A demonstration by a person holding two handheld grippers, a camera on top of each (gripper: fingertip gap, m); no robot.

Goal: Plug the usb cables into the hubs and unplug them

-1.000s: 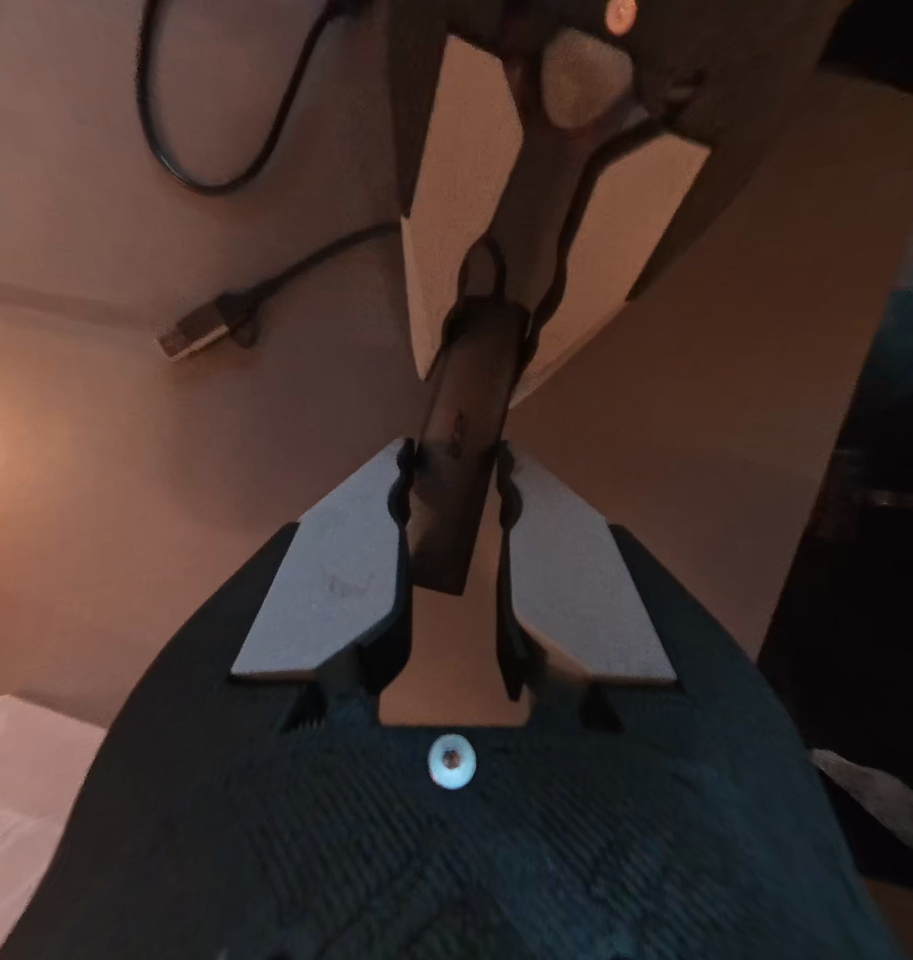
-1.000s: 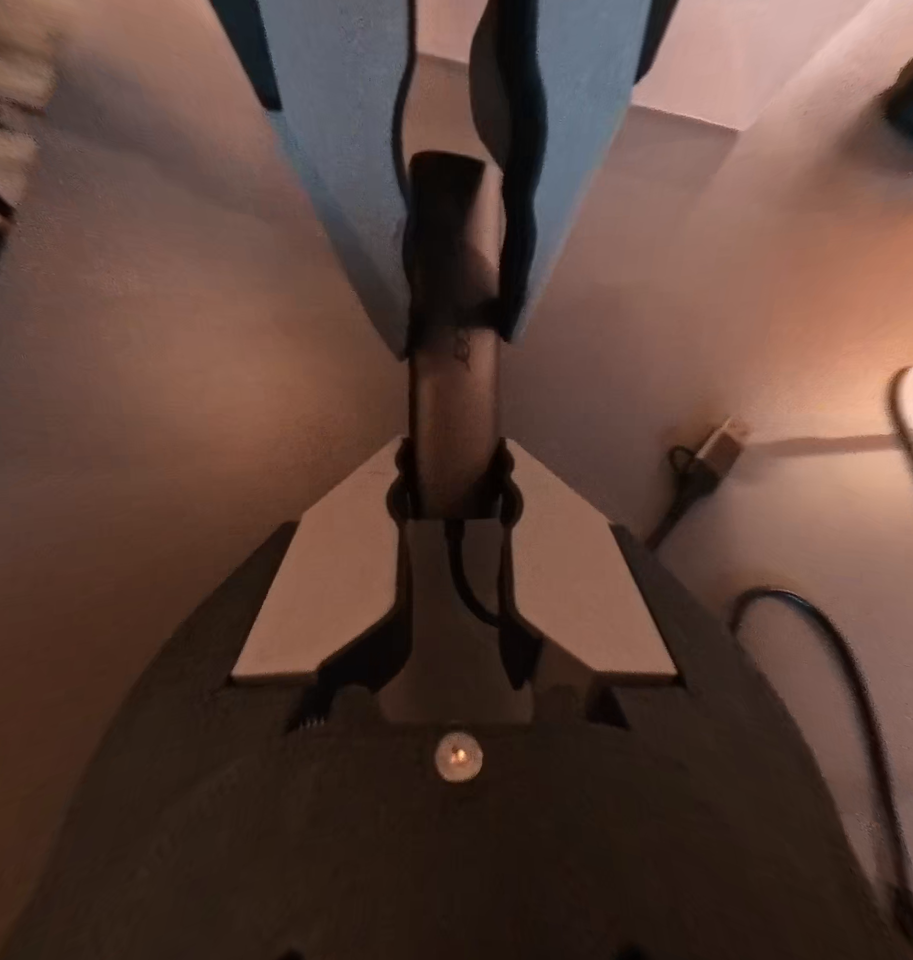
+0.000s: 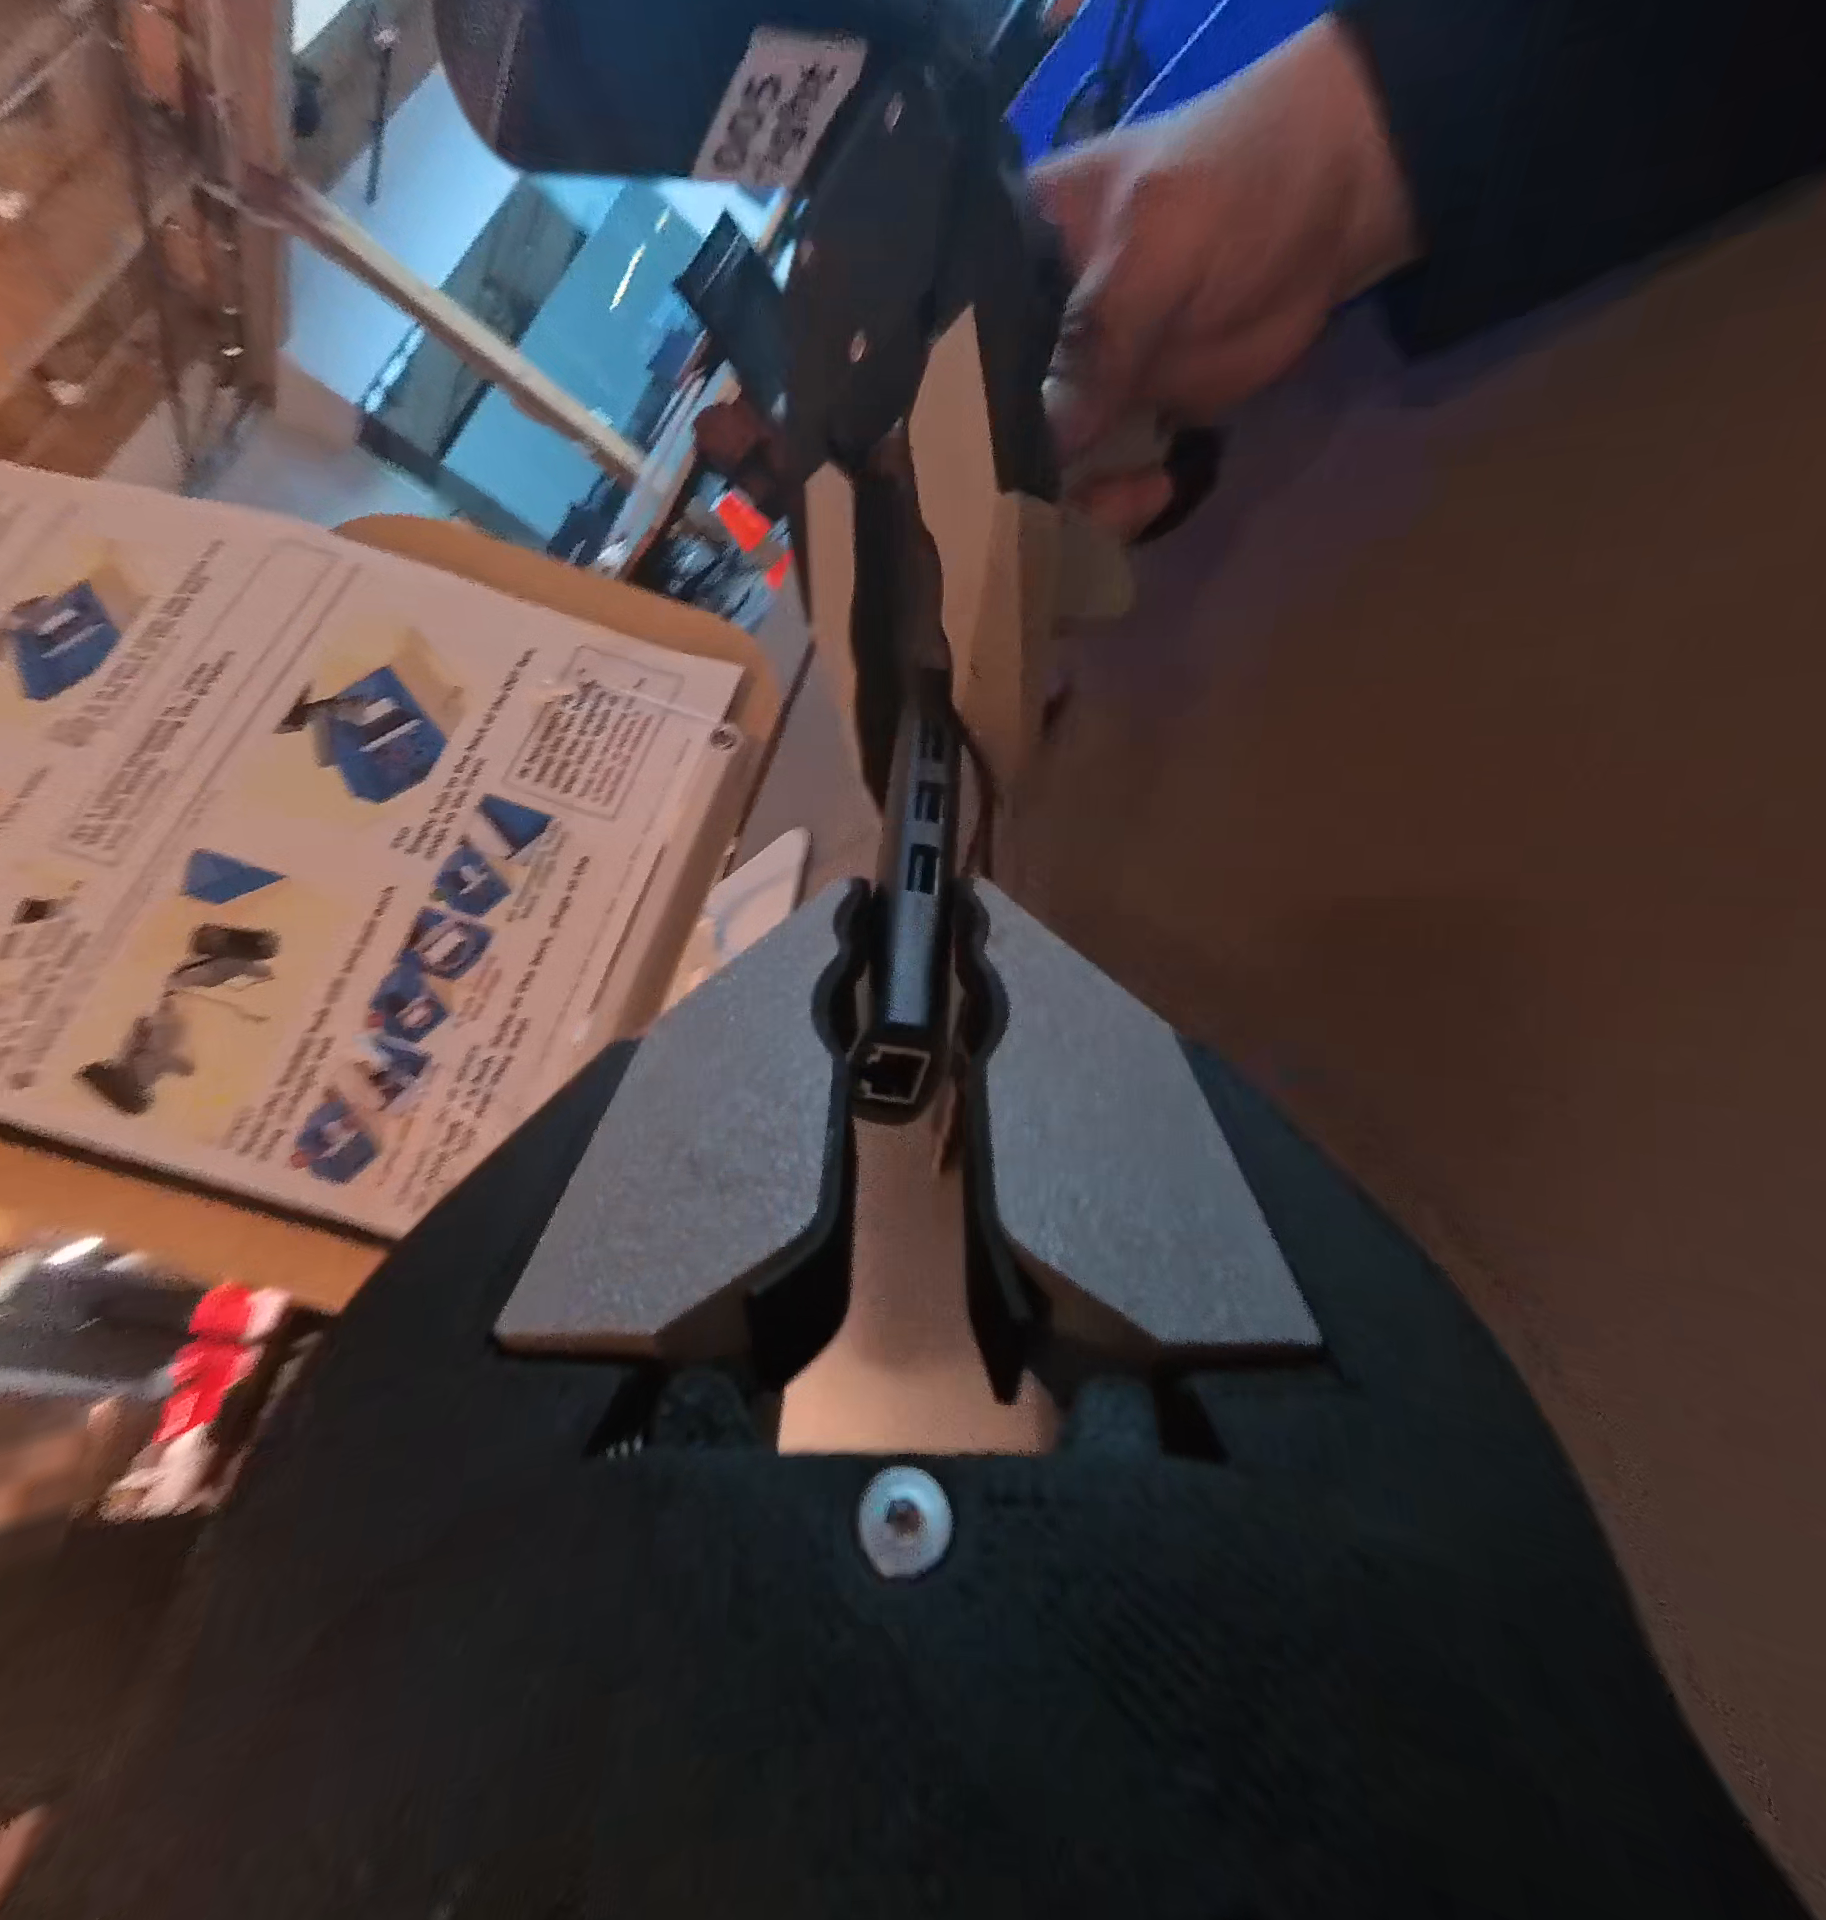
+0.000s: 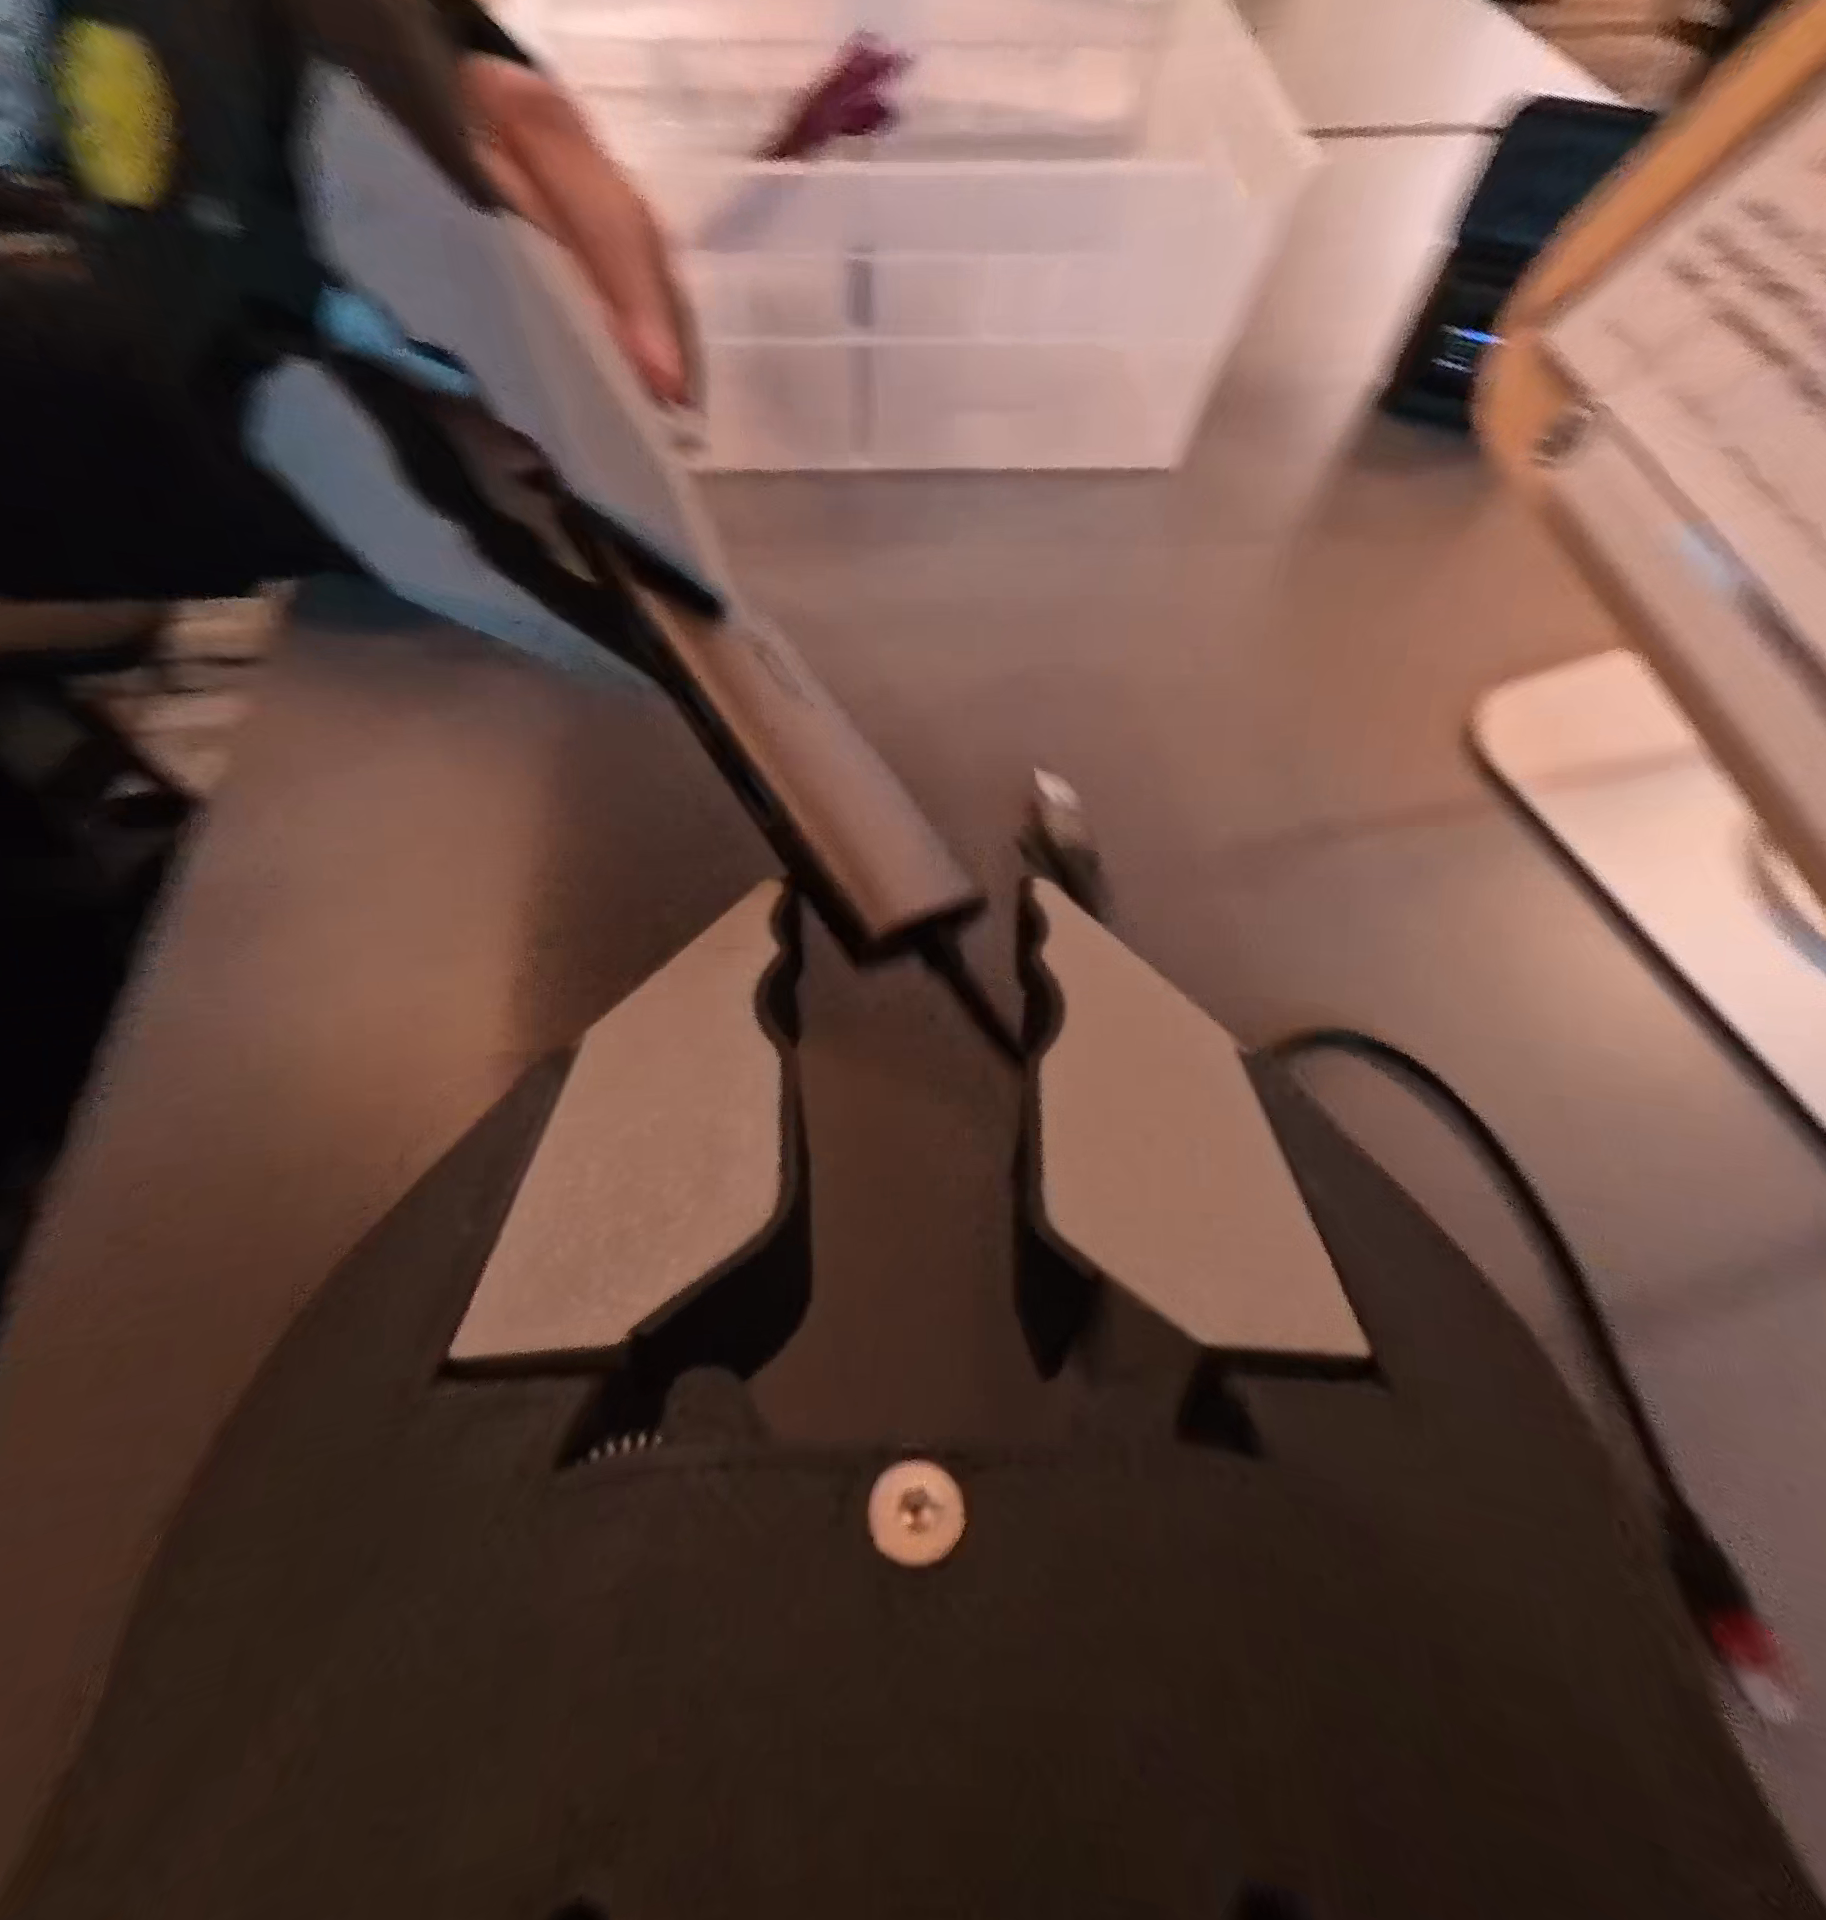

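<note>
Brown and smooth, the surface [image 4: 1252, 665] is carrying a clear plastic box [image 4: 992, 291] at its far edge. The left hand-held gripper [image 3: 909, 971] is clamping a slim grey hub [image 3: 914, 914], whose long axis is running straight away from the camera, its square end port facing back. The right hand-held gripper [image 4: 904, 940] is standing parted, its fingers not pressing the hub's near tip [image 4: 893, 883]. A black cable [image 4: 1511, 1195] is trailing along the right side, its plug blurred. A printed sheet [image 3: 296, 831] is leaning at the left, partly cut off.

Left claw [image 3: 909, 997] clamped, tilted upward; right claw [image 4: 904, 956] parted, holding nothing.
</note>
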